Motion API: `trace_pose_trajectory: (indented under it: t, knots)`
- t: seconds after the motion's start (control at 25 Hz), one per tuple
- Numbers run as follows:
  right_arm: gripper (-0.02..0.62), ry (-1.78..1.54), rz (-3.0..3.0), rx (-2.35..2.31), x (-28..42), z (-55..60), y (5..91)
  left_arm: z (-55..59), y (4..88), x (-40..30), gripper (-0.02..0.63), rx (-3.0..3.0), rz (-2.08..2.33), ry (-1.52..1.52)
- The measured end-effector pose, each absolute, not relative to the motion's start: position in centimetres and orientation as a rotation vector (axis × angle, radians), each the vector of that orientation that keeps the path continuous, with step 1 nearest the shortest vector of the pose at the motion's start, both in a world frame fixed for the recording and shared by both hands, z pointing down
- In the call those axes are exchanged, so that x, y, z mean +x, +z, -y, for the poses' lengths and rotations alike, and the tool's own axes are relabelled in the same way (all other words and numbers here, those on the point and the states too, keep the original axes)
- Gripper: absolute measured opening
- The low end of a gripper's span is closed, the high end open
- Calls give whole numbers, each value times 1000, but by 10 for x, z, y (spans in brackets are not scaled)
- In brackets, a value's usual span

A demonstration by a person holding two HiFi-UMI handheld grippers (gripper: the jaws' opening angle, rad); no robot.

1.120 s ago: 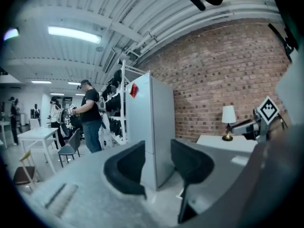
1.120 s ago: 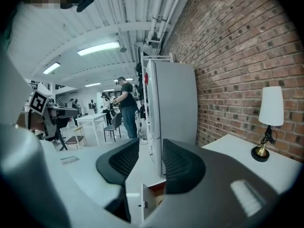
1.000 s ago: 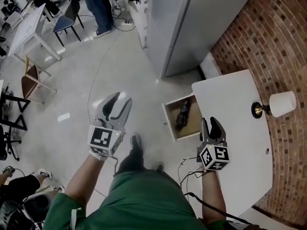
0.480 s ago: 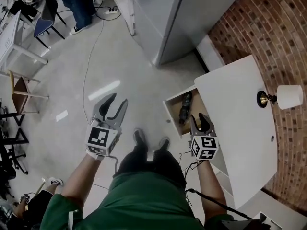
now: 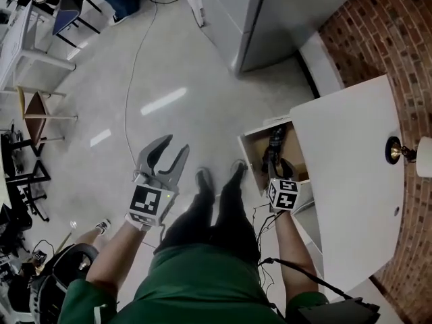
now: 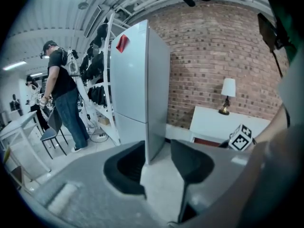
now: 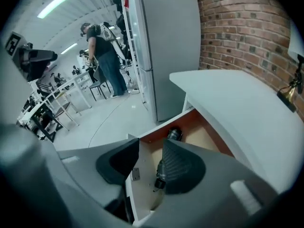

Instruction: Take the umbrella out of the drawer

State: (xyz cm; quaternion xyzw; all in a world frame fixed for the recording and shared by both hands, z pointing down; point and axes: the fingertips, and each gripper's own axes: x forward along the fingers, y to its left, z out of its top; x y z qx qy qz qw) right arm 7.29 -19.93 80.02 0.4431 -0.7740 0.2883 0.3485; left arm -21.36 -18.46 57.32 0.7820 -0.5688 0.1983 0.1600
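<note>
In one drawer (image 5: 250,159): seemingly one umbrella (image 5: 275,142) | left gripper (image 5: 169,154), right gripper (image 7: 151,145): fingers apart

Brick wall (image 5: 368,42); pale concrete floor (image 5: 169,59); tall grey cabinet (image 5: 277,15).

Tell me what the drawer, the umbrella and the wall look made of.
Drawer: probably laminated board; matt tan floor, reddish-brown inner walls, smooth white front.
Umbrella: dark, seemingly folded fabric with a glossy hard end, likely plastic; too small to be sure.
Wall: rough red brick, with pale mortar lines visible.
</note>
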Motion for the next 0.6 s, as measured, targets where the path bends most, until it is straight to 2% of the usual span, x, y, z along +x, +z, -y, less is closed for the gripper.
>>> trace_pose_trajectory:
  t: [0.32,0.6]
  knots:
    - [157,830,1863,1098,96,235,903,207,614,-202,169,2168,1597,623]
    - [226,939,1720,1124,106,245,978,221,659,-214,169,2060,1600,654]
